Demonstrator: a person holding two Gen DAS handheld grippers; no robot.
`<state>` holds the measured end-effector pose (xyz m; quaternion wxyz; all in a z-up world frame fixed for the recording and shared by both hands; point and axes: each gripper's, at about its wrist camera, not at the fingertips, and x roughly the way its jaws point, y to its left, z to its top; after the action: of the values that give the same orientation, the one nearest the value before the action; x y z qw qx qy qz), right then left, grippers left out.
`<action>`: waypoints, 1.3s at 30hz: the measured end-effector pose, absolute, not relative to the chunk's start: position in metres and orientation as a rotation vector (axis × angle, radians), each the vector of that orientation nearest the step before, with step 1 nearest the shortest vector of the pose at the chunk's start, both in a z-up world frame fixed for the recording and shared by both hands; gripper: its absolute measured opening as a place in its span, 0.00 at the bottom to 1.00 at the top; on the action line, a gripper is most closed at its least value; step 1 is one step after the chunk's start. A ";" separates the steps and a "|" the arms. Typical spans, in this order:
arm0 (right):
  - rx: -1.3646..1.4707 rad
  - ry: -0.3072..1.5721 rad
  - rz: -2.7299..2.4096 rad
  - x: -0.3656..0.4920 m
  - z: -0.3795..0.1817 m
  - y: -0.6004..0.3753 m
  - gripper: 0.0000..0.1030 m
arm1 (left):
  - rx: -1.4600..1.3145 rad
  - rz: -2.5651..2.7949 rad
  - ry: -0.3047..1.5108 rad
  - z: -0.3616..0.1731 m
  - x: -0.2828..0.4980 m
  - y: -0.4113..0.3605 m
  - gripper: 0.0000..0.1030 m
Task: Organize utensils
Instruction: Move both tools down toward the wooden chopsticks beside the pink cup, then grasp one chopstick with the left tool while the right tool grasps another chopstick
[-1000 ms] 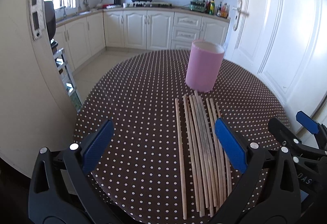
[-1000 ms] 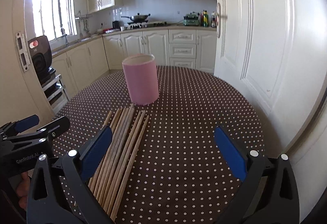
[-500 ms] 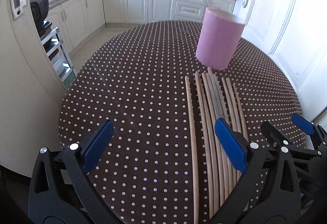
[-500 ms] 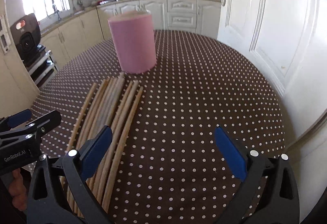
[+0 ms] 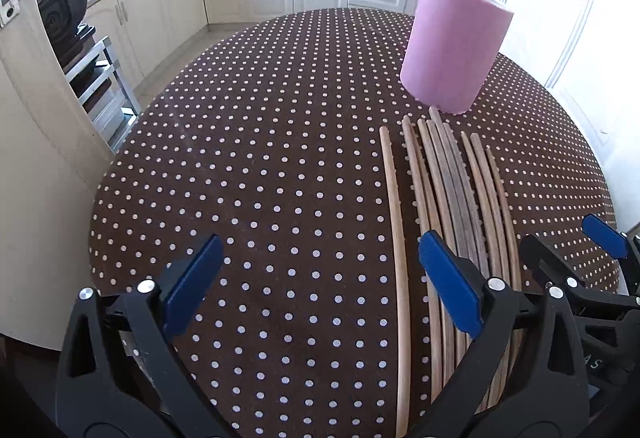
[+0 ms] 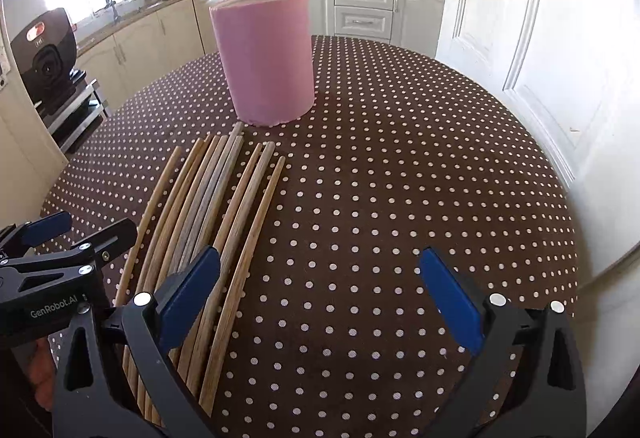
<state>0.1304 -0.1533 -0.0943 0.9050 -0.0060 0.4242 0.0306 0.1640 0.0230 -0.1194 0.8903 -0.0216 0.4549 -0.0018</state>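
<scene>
Change since earlier: both grippers have come forward and tipped down toward the table; the pink cup and the sticks fill more of each view than a second ago.
Chopsticks: a row of wooden chopsticks [image 5: 444, 198] lies flat on the dotted tablecloth [image 5: 260, 178], side by side, far tips ending just short of the cup.
Cup: the pink cup [image 5: 454, 46] stands upright beyond the chopsticks, its inside hidden.
Long axis: the sticks run away from the grippers toward the cup, roughly in line with the fingers, not across them.
Left gripper: the left gripper [image 5: 320, 286] is spread wide and holds nothing; its right finger hangs over the left part of the row, and the outermost stick lies between the fingers.
Right gripper: the right gripper [image 6: 318, 292] is also wide apart and empty; its left finger sits over the right edge of the row, the rest of its gap over bare cloth.
Nearer hand: by my judgement the left, since one stick already lies within its span.
Pose: both point forward and downward, low over the near ends; whether either touches the sticks cannot be told.
</scene>
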 end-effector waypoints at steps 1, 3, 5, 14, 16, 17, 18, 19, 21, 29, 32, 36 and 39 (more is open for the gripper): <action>-0.026 0.881 0.058 0.131 -0.096 -0.152 0.93 | -0.048 0.000 0.946 -0.121 0.165 0.023 0.89; -0.037 0.898 0.069 0.133 -0.099 -0.151 0.93 | -0.077 -0.014 0.952 -0.125 0.169 0.025 0.87; -0.031 0.908 0.083 0.136 -0.101 -0.151 0.93 | -0.060 -0.005 0.925 -0.125 0.170 0.023 0.85; -0.029 0.881 0.102 0.138 -0.103 -0.153 0.91 | 0.003 -0.033 0.857 -0.128 0.173 0.015 0.48; -0.014 0.881 0.122 0.137 -0.102 -0.154 0.83 | 0.016 -0.049 0.850 -0.129 0.174 0.012 0.35; -0.009 0.886 0.129 0.137 -0.103 -0.154 0.80 | 0.027 -0.060 0.850 -0.129 0.174 0.010 0.33; -0.008 0.885 0.133 0.136 -0.102 -0.154 0.80 | 0.034 -0.073 0.849 -0.129 0.174 0.010 0.28; -0.012 0.885 0.133 0.135 -0.101 -0.154 0.79 | 0.031 -0.088 0.849 -0.129 0.173 0.010 0.23; 0.011 0.875 0.122 0.134 -0.099 -0.155 0.77 | 0.009 -0.115 0.848 -0.129 0.172 0.011 0.20; 0.002 0.872 0.085 0.134 -0.103 -0.159 0.77 | -0.040 -0.179 0.853 -0.127 0.168 0.026 0.06; -0.039 0.877 0.064 0.136 -0.105 -0.151 0.73 | -0.054 -0.213 0.866 -0.127 0.165 0.029 0.06; -0.058 0.864 0.108 0.134 -0.103 -0.146 0.49 | -0.052 -0.212 0.877 -0.126 0.158 0.032 0.06; -0.067 0.867 0.156 0.132 -0.102 -0.145 0.27 | -0.053 -0.194 0.875 -0.127 0.151 0.034 0.06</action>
<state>0.1321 -0.1446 -0.1018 0.9040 -0.0326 0.4196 0.0755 0.1511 0.0336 -0.1271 0.9010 -0.0258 0.4228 -0.0940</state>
